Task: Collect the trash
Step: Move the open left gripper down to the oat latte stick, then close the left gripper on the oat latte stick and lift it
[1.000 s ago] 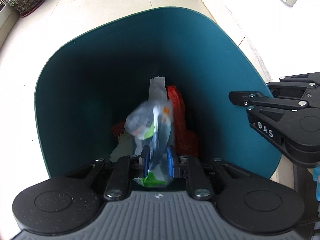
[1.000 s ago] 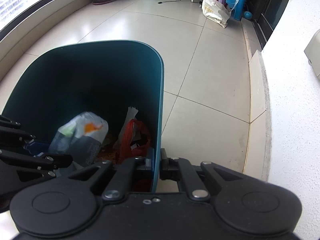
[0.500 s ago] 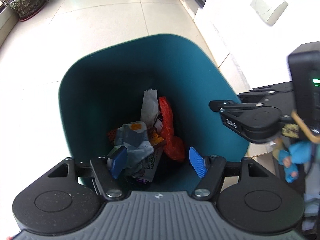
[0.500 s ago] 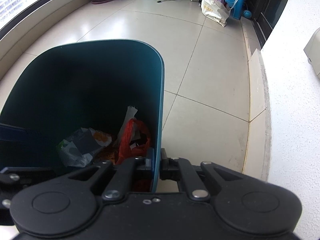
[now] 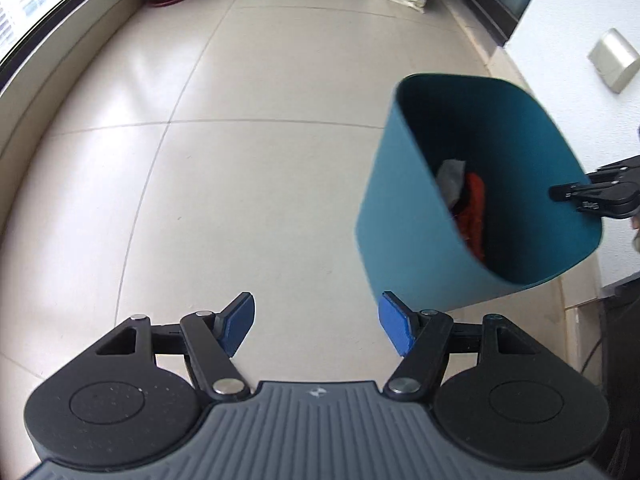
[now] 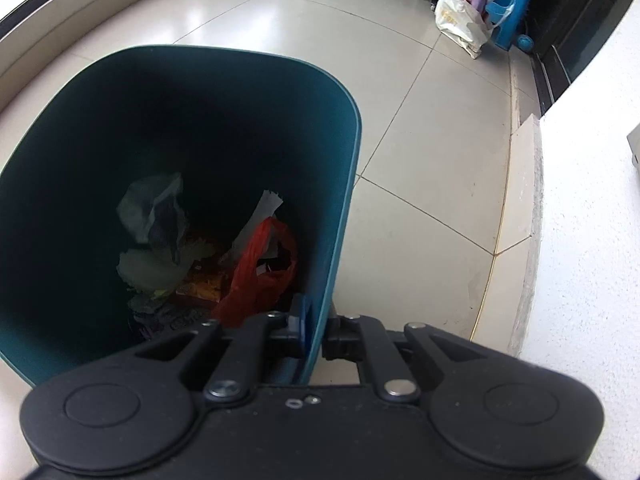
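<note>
The teal bin (image 6: 200,128) was pinched at its right wall by the right hand-held gripper (image 6: 314,330): 1 finger lay inside the wall, the other outside, and the thin plastic wall ran between the 2 pads. In the left wrist view the same bin (image 5: 404,240) stood forward and to the right of the left hand-held gripper (image 5: 316,322), apart from it, and the right hand-held gripper (image 5: 576,194) reached in from the right edge to meet the bin's far rim.

The left hand-held gripper was spread wide, with its 2 blue pads (image 5: 239,322) apart, nothing between them, and only floor (image 5: 240,160) beyond. It pointed forward and down over the floor. The right hand-held gripper pointed down along the bin's wall toward the bin's inside.

The bin was smooth, thin-walled plastic, with a rounded rectangular mouth and a dark interior. At its bottom lay the collected trash: a crumpled red plastic bag (image 6: 256,272) next to the right wall, a white paper strip (image 6: 260,216) standing tilted behind it, a grey-white crumpled wrapper (image 6: 152,212) to the left, and a pale flat piece (image 6: 152,264) beneath the wrapper. The floor was glossy beige tile with thin grout lines. A rough white wall (image 6: 580,240) rose on the right.
</note>
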`<state>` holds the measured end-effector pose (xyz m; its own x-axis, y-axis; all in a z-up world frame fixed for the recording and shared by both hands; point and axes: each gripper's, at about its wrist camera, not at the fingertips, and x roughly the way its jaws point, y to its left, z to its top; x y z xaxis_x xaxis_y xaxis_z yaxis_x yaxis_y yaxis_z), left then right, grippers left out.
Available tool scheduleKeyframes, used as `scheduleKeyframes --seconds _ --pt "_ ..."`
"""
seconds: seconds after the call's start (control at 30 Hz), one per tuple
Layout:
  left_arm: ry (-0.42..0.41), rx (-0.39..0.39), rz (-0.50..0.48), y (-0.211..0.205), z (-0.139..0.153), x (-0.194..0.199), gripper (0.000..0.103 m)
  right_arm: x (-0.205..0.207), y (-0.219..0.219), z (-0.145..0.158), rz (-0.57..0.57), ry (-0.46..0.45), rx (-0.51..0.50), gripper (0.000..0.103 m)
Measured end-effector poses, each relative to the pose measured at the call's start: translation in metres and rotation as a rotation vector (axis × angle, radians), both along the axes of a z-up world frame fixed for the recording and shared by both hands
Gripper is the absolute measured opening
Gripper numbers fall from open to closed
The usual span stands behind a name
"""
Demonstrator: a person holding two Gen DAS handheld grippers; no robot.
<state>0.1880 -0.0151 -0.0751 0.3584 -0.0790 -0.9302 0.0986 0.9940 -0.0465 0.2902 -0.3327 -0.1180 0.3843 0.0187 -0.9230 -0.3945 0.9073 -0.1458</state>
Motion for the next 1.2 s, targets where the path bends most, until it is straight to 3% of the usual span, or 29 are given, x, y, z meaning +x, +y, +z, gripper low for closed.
scheduleKeyframes --seconds 0.33,0.57,0.67,1.0,1.2 --pt "0.142 0.083 0.174 0.076 -0.092 -0.012 0.068 0.004 0.012 -0.004 0.076 0.039 -0.081 0.01" --pt "0.222 0.014 0.261 0.109 -0.159 -0.006 0.068 0.007 0.012 -0.003 0.128 0.079 -0.096 0.01" --pt "0.246 -0.004 0.293 0.126 -0.175 -0.018 0.068 0.009 0.012 -0.003 0.137 0.088 -0.105 0.01" --pt "0.357 -0.079 0.406 0.145 -0.244 -0.008 0.068 0.01 0.013 -0.004 0.128 0.089 -0.097 0.011" --pt "0.382 -0.05 0.43 0.132 -0.266 0.007 0.068 0.01 0.012 -0.003 0.112 0.082 -0.091 0.011"
